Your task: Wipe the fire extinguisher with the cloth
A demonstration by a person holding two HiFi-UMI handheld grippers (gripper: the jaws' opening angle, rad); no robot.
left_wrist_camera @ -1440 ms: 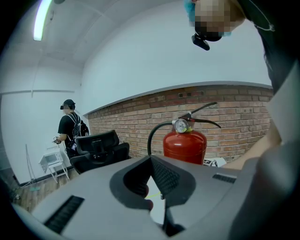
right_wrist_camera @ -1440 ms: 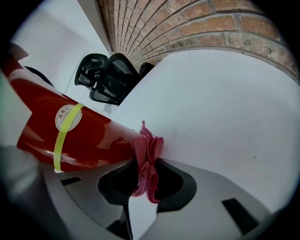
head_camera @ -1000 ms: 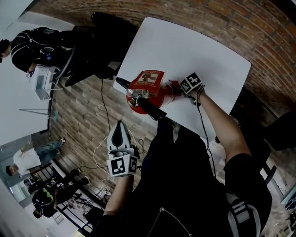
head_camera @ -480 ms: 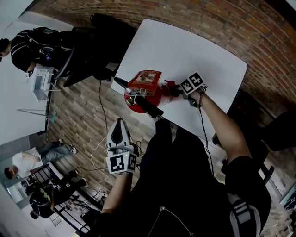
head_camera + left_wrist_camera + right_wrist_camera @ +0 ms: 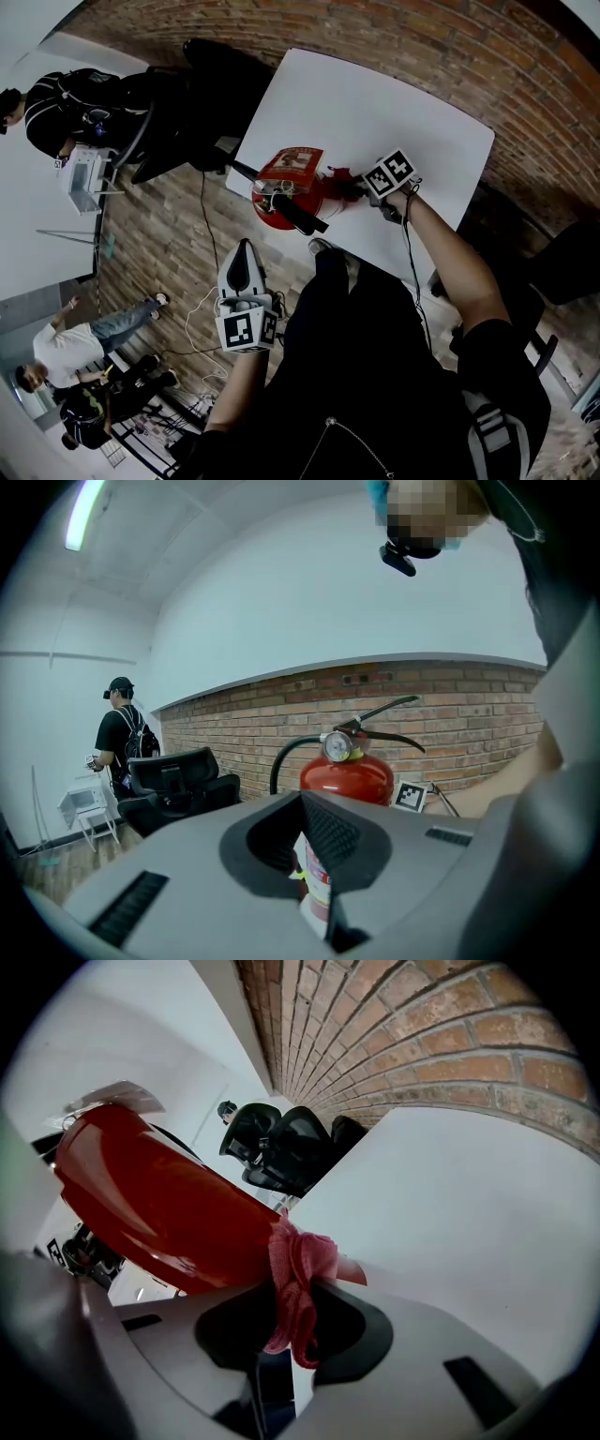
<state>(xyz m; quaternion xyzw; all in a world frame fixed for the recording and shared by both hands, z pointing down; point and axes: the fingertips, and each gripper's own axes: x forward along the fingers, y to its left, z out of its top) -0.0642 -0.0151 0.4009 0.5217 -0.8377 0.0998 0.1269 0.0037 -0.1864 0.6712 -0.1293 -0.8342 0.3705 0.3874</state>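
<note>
Fingers [image 5: 349,1324] of the right gripper [image 5: 298,1330] are clenched on the cloth [image 5: 298,1274] — a pink wad that bulges out just past the tips and presses against the red side of the extinguisher [image 5: 159,1206]. That red body fills the space ahead and to the left of them. To the right of the tips lies the bare white table [image 5: 459,1222]. Far beyond, a black chair [image 5: 295,1152] stands by the brick wall [image 5: 394,1026].

On the left gripper [image 5: 314,883] the fingers [image 5: 342,841] are drawn together on nothing, with only a slit between them. Through that slit shows a strip of the extinguisher's label [image 5: 317,897]. They are well short of the extinguisher, which stands upright straight ahead. Its gauge [image 5: 336,747] and levers are on top, and a black hose [image 5: 279,761] arches down on the left. Farther off to the left of these fingers a person [image 5: 117,733] with a backpack stands facing away.

In the head view the left gripper is off the table's near edge, tips aimed toward the extinguisher. The extinguisher stands on the table close to that edge, with the right gripper's tips against its far side.
</note>
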